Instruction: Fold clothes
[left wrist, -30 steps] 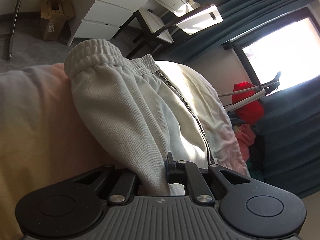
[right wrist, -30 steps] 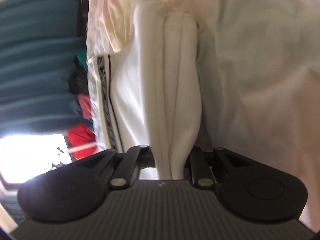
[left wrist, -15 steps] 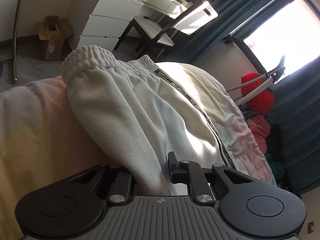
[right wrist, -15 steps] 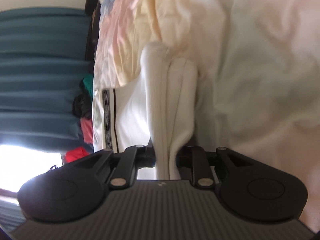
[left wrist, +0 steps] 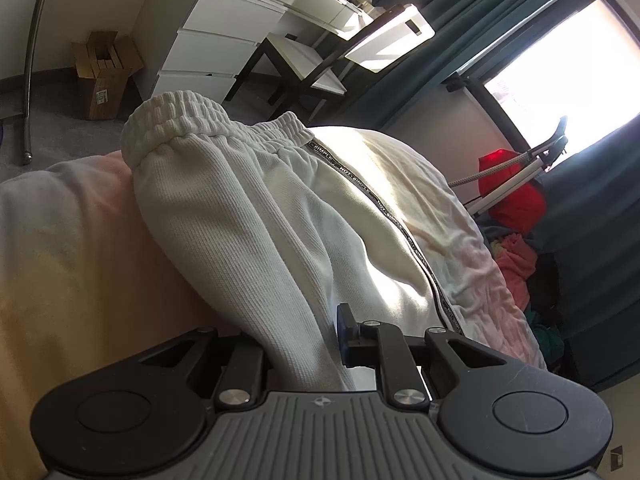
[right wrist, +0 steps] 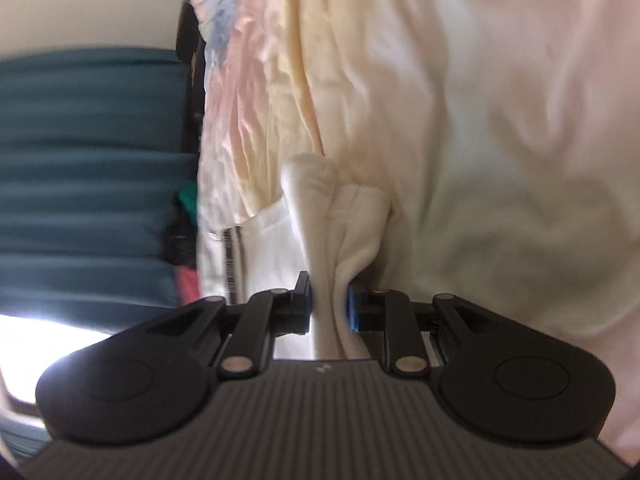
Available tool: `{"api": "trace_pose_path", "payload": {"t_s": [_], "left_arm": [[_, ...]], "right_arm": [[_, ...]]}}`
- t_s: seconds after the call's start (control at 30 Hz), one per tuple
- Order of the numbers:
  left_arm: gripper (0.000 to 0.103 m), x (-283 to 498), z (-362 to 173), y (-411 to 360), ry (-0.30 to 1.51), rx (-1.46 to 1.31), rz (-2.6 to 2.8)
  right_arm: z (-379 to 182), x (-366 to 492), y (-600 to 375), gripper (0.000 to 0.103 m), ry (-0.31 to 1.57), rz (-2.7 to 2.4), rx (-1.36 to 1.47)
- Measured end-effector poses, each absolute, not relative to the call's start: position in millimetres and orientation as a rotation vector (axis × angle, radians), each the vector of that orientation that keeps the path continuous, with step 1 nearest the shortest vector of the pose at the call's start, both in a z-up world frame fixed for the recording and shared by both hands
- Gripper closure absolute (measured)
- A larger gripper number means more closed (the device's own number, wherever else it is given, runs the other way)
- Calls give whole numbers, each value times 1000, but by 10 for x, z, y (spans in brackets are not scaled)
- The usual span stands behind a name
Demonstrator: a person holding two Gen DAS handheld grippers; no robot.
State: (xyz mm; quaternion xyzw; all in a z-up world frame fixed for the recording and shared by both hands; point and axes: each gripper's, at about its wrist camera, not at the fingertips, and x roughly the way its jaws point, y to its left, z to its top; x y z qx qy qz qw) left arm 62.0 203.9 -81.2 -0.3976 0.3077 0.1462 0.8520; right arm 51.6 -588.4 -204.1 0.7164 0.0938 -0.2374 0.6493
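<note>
White ribbed sweatpants (left wrist: 248, 216) with an elastic waistband and a black lettered side stripe (left wrist: 404, 236) lie on a pale pastel bedsheet (left wrist: 68, 240). My left gripper (left wrist: 300, 340) is shut on a fold of the pants fabric near the camera. My right gripper (right wrist: 330, 308) is shut on a bunched fold of the same white pants (right wrist: 340, 216), with the blue pads pressing both sides. The side stripe also shows in the right wrist view (right wrist: 229, 256).
A white drawer unit (left wrist: 208, 28), a chair (left wrist: 312, 72) and a cardboard box (left wrist: 104, 76) stand beyond the bed. A pile of coloured clothes (left wrist: 516, 252) and a red item (left wrist: 508, 192) lie by teal curtains (left wrist: 592, 240) under a bright window (left wrist: 568, 56).
The right gripper has drawn its fold back along the bed, so less fabric shows ahead of it and more sheet. The left gripper has tilted slightly, still gripping.
</note>
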Motion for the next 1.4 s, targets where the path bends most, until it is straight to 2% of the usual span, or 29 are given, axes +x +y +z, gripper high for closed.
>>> {"api": "trace_pose_path", "payload": {"t_s": [0.07,0.13,0.2,0.3,0.33,0.4,0.43,0.47,0.6,0.8,0.9,1.13,1.4], "left_arm": [[80,601,-783,2013,660,-808,316],[57,541,-713,1958,662,-755,329],[46,463,-629,1886,655,-696,340],[36,292,-490,1711,610,-590,345],[32,233,-448,1646,591,-555,345],[28,135,-364,1501,552,-482,342],[27,115,-319,1409,529,-441,337],[26,95,-274,1316,506,-399,331],[18,119,-136,907,419,-242,289],[15,678,-262,312,471,-136,73],[15,932,-528,48,530,-83,-28],[16,1100,-1293,-272,792,80,-131],[16,1105,-1258,-213,802,80,-128]], "right_arm": [[-2059,597,-5902,55,209,-494,1614],[-2002,737,-5903,40,222,-458,1537],[-1937,850,-5877,39,255,-455,1436],[-1891,975,-5871,39,303,-487,1316],[-1904,996,-5886,40,302,-494,1305],[-1938,1025,-5914,49,293,-510,1308],[-1948,1033,-5937,60,293,-523,1308],[-1936,1018,-5929,80,307,-541,1292],[-1781,985,-5897,93,288,-593,1201],[-1655,931,-5880,93,265,-621,1119],[-1684,884,-5908,93,268,-630,1155],[-1474,953,-5759,93,279,-640,976],[-842,1082,-5195,93,211,-558,588]]}}
